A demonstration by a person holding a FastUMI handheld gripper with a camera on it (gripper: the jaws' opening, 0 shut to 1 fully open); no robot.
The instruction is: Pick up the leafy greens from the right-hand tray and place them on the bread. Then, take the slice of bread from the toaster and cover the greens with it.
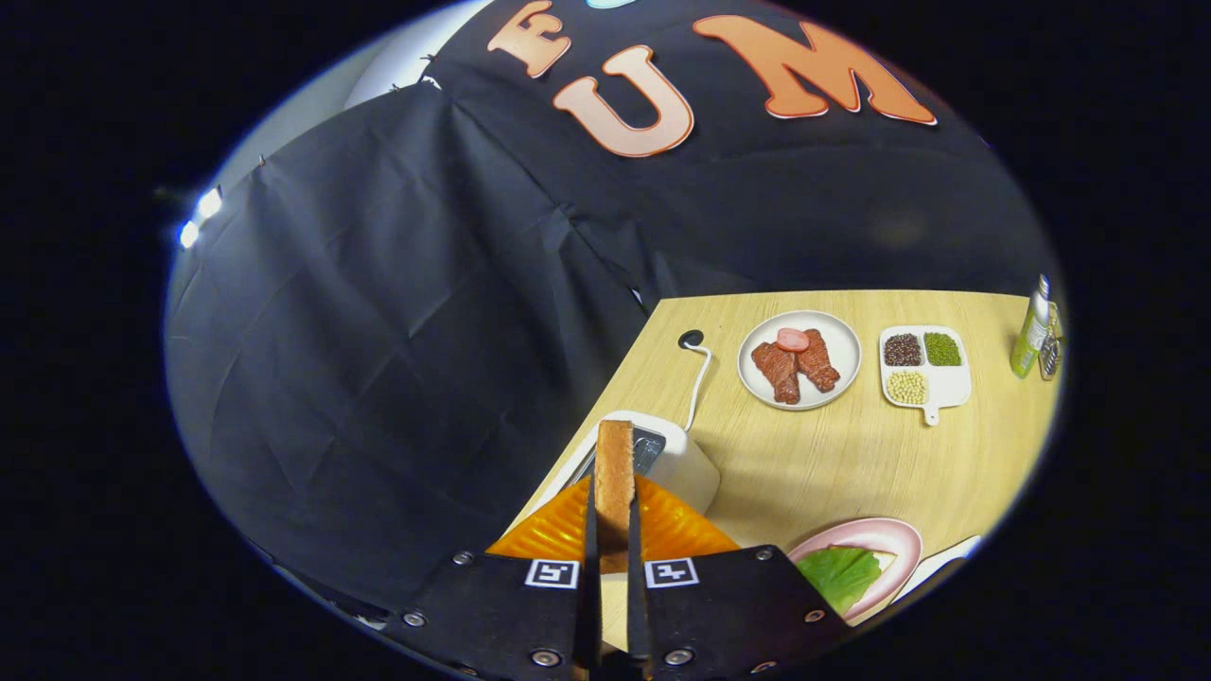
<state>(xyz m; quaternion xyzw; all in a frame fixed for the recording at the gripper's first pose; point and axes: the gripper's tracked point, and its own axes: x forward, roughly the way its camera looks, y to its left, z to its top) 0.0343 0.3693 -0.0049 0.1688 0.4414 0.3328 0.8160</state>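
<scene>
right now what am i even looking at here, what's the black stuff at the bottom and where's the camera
The camera rides on a hand-held gripper and looks forward along its two fingers, the dark shapes at the bottom. A person carries it; there is no robot arm. The round, bent look comes from a fisheye lens.

The fingers are shut on a slice of bread, held upright on edge above a white toaster. Below the bread sits an orange ribbed tray.

On the wooden table, beside the fingers, a pink plate holds the leafy greens. Beyond it are a white plate with pieces of meat, a divided dish of beans and a bottle. Black cloth is the booth's wall.
</scene>
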